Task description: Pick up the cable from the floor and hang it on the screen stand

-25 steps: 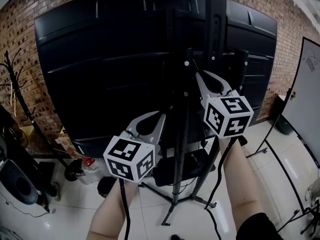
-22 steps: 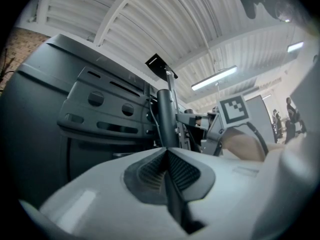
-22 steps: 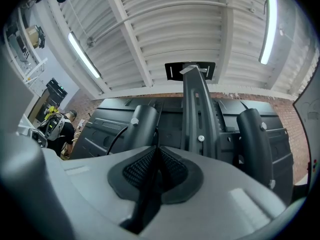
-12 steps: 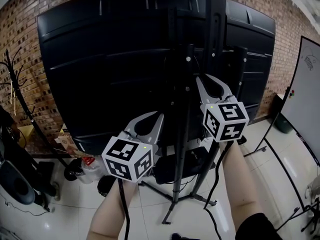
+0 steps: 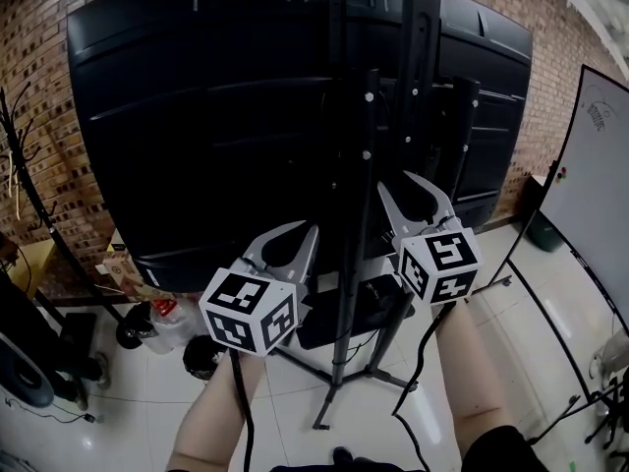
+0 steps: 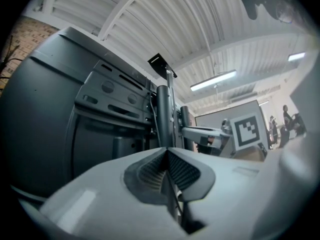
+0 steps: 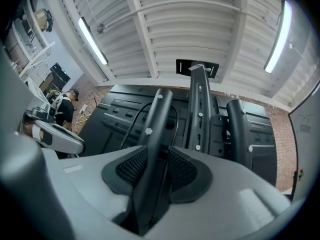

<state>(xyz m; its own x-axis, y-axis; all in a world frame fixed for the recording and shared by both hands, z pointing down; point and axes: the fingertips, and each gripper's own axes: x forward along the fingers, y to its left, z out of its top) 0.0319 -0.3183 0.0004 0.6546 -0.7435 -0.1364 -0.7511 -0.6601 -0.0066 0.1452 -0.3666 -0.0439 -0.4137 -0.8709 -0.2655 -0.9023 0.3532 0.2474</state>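
The left claw is sitting at 7 o'clock in the head view and the right claw at 3 o'clock. Both are pointing up at the black back of the screen. The screen stand is rising between them, and its round pole is passing just beside the right claw, at that claw's 9 o'clock. The person's left forearm and right forearm are reaching up from 6 o'clock.

In the left gripper view, the left claw's ribbed pads are pressing together at the tips. Only a fine dark line is showing in the slit beneath them, too thin to tell what it is. A stand upright is standing at 12 o'clock beyond the tips, and the right claw's marker cube is showing at 3 o'clock.

In the right gripper view, the right claw's pads are standing apart, and the bolted pole is showing through the gap between them. I cannot tell whether it is touching either pad.

The cable, thin and black, is arcing behind the upper part of that pole at the claw's 12 o'clock. It is lying against the screen's back, up on the stand. In the head view it is disappearing against the black screen.

The tiled floor is lying at 8 o'clock. A whiteboard is leaning at 3 o'clock, and a brick wall is showing at 10 o'clock.
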